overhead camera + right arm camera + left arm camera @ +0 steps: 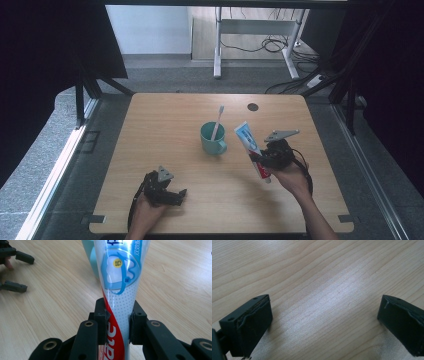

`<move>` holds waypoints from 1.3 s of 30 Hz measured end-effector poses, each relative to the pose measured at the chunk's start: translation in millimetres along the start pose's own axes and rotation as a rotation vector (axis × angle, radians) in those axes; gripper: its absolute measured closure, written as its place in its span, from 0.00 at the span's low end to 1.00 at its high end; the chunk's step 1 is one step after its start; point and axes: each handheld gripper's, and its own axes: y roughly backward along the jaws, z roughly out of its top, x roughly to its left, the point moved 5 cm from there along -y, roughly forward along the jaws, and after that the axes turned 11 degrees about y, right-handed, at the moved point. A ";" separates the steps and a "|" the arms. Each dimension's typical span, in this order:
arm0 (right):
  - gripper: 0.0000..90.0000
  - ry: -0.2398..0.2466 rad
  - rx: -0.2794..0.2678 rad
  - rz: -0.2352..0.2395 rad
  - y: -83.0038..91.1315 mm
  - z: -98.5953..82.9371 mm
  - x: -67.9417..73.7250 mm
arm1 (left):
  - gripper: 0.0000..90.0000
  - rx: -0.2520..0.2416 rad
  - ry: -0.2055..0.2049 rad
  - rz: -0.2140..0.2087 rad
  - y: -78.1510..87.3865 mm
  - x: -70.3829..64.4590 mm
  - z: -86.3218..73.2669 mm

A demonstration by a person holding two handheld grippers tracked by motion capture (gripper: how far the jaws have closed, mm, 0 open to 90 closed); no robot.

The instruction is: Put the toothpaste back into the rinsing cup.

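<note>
A white, blue and red toothpaste tube (251,149) is held above the table, tilted, cap end toward the person, by my right gripper (261,159), which is shut on it near its lower half. In the right gripper view the tube (119,285) rises between the jaws of the gripper (118,322). A teal mug (212,138) stands at the table's middle with a toothbrush (217,122) upright in it, just left of the tube. My left gripper (181,196) rests low near the front edge, open; its fingers (252,322) stand wide apart over bare wood.
The wooden table (165,120) has a small dark round spot (253,106) near its far edge. Black curtains flank both sides. A desk frame and cables stand on the floor beyond the table. The left gripper (13,270) shows far left in the right gripper view.
</note>
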 end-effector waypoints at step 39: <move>0.81 -0.014 -0.180 -0.058 -11.3 38.9 -9.9 | 0.00 0.004 -0.008 0.000 0.2 0.6 0.1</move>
